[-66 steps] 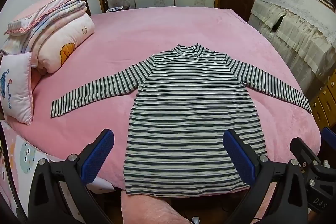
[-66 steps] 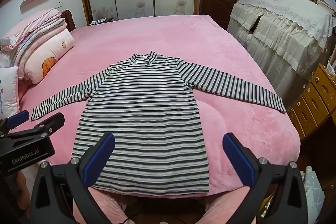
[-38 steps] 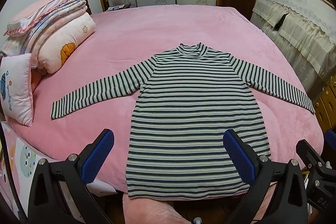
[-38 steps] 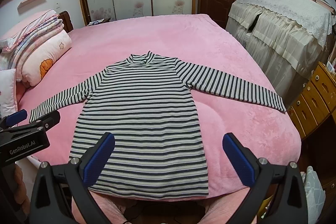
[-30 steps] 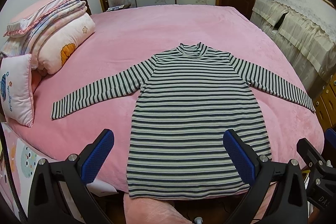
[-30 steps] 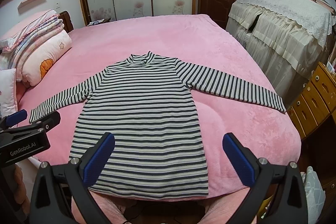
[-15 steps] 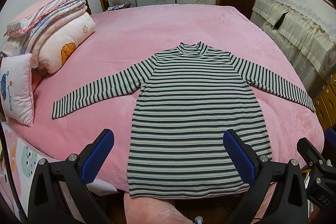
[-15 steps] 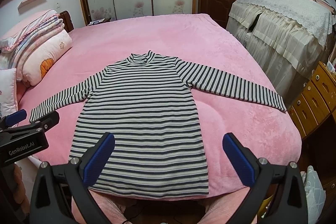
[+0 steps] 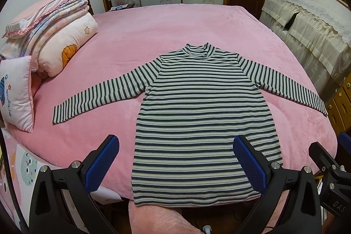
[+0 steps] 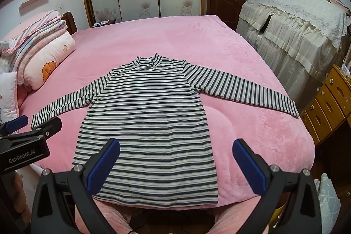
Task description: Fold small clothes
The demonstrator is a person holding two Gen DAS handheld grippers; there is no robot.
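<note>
Two grippers are hovering at the near edge of the pink bed [image 9: 197,21]. Far left, folded quilts [image 9: 54,36] are lying stacked. The left gripper [image 9: 175,159] is gaping wide, holding nothing. The striped shirt [image 9: 201,115] is lying flat at centre, sleeves spread. The right gripper [image 10: 175,157] is likewise spread wide, empty.

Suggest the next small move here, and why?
Probably bring the left gripper forward to the left sleeve cuff. The striped shirt lies flat on the bed, both sleeves spread, and both grippers hang open, holding nothing, the right gripper included.
</note>
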